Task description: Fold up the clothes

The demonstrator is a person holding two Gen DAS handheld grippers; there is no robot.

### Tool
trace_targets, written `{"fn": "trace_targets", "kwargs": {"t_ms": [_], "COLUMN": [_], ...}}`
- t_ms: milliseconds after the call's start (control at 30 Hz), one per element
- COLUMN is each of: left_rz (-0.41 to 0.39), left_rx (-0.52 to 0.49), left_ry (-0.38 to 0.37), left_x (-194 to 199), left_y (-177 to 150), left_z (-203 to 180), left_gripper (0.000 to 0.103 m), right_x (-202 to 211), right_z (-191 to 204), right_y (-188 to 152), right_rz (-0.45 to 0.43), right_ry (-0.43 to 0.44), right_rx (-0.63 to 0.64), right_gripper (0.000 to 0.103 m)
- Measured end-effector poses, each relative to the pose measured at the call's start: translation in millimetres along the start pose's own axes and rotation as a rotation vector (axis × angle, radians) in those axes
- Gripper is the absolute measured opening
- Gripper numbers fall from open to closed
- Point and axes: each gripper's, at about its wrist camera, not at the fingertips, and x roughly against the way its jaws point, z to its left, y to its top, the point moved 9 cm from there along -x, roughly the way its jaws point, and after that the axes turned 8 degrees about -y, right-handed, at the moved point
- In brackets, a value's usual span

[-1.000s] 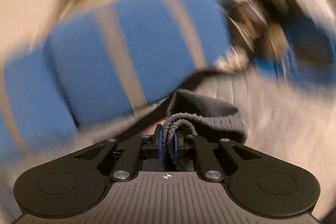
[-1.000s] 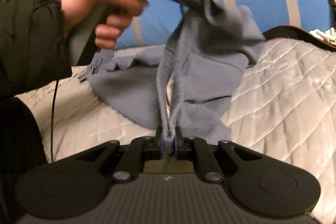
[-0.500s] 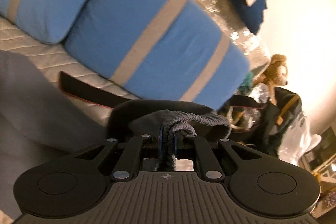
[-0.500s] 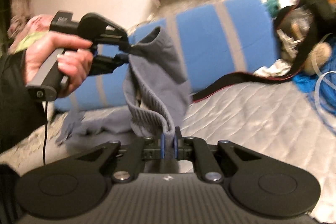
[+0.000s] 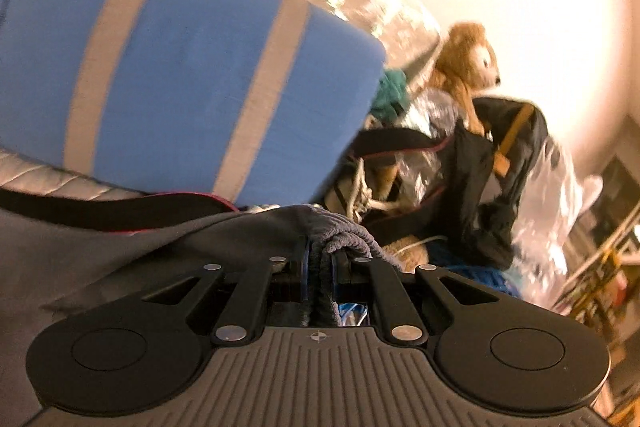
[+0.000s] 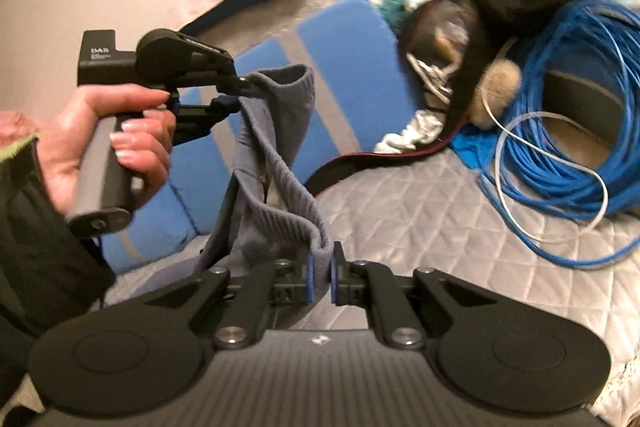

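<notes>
Two grips, one grey garment [image 6: 276,163] strung between them above the quilted bed [image 6: 420,211].

My left gripper [image 6: 236,93] and right gripper [image 6: 321,277] are both clenched on its ribbed band, which runs up-left from my right fingers to the left ones. Its lower body hangs out of sight behind my gripper; motion blur softens the far clutter.

The left claw's black housing [image 6: 105,57] reads "DAS"; smaller print illegible.

Black grippers [image 6: 320,281] with blue pads [image 6: 309,277], silver screws, a ribbed grey housing are seen; a black sleeve [image 6: 36,251] is worn.
</notes>
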Motion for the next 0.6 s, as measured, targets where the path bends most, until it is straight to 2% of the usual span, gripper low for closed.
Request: {"fn": "trace_targets", "kwargs": {"t_ms": [133, 200, 233, 267, 367, 400, 467, 600], "left_rz": [0.016, 0.024, 0.064, 0.109, 0.227, 0.242, 0.245, 0.244], "left_rx": [-0.071, -0.129, -0.137, -0.143, -0.092, -0.096, -0.142, -0.268], "left_ry": [-0.011, -0.002, 0.008, 0.018, -0.053, -0.068, -0.065, -0.030], "left_x": [-43, -68, -80, -91, -100, -96, -81, -33], "left_y": [-12, -24, -33, -44, -75, -81, -87, -97], "left_z": [-18, -24, -22, -18, -7, -4, 2, 15], "left_gripper": [0.009, 0.012, 0.015, 0.025, 0.041, 0.051, 0.060, 0.066], "right_x": [-2, -11, -19, -27, -50, -54, -59, -58], "right_z": [-28, -47, -57, -68, -96, -102, -111, -115], "right_y": [13, 17, 14, 9, -11, -18, -29, -33], "right_rz": [-0.017, 0.001, 0.029, 0.065, 0.168, 0.192, 0.223, 0.231], "right_ry": [-0.064, -0.095, -0.111, -0.127, -0.174, -0.179, -0.185, -0.165], "right_rx": [-0.018, -0.055, -0.083, -0.114, -0.193, -0.212, -0.243, -0.293], "right_gripper": [0.007, 0.008, 0.008, 0.008, 0.008, 0.008, 0.008, 0.008]}}
